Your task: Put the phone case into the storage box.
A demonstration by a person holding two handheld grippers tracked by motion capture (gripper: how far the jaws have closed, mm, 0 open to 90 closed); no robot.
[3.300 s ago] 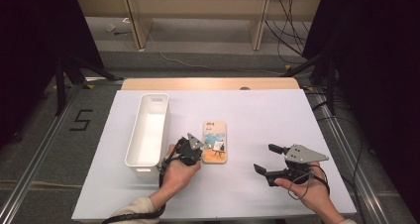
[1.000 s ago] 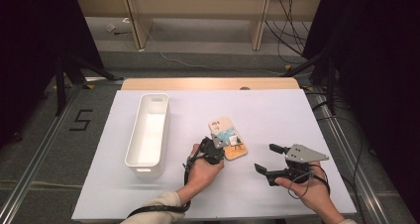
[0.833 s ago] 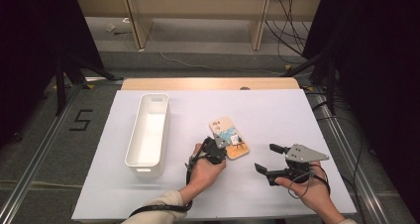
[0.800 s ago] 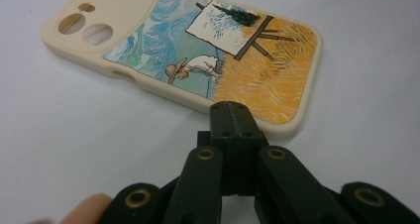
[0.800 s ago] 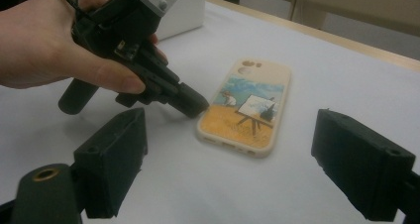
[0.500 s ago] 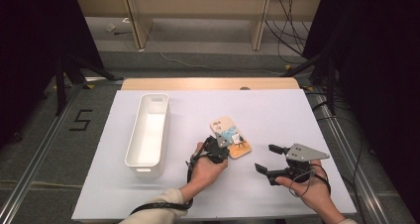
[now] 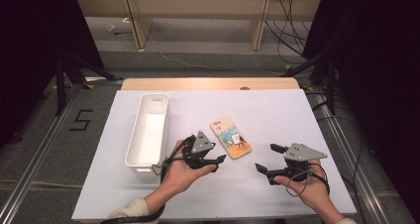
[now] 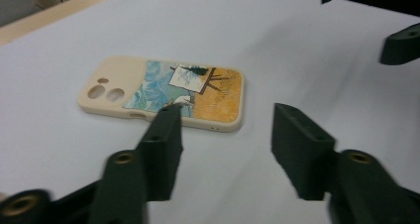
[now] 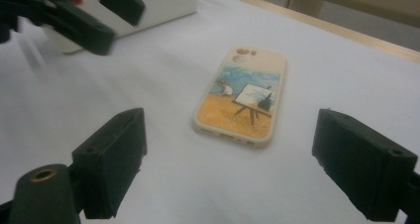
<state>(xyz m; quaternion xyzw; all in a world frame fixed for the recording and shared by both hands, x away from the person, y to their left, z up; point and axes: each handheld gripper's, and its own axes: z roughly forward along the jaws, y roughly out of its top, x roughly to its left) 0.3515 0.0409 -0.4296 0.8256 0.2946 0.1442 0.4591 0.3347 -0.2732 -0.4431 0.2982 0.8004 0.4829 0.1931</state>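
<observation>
Left gripper (image 7: 216, 162) is hovering with jaws apart just beside the phone case (image 7: 230, 137), which is lying flat on the white table (image 7: 277, 110), free of both tools and just ahead of those jaws. Right gripper (image 7: 270, 158) is also gaping wide, resting near the case's other side. Compared with half a second ago, the case is sitting turned further and the left gripper is backing off it. White bin (image 7: 148, 130) is standing to the left.

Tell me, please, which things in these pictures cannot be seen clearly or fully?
- White bin: its near outer wall is partly behind the left gripper in the high view; the right gripper view cuts it at the top edge.
- Phone case: its underside lies on the table.
</observation>
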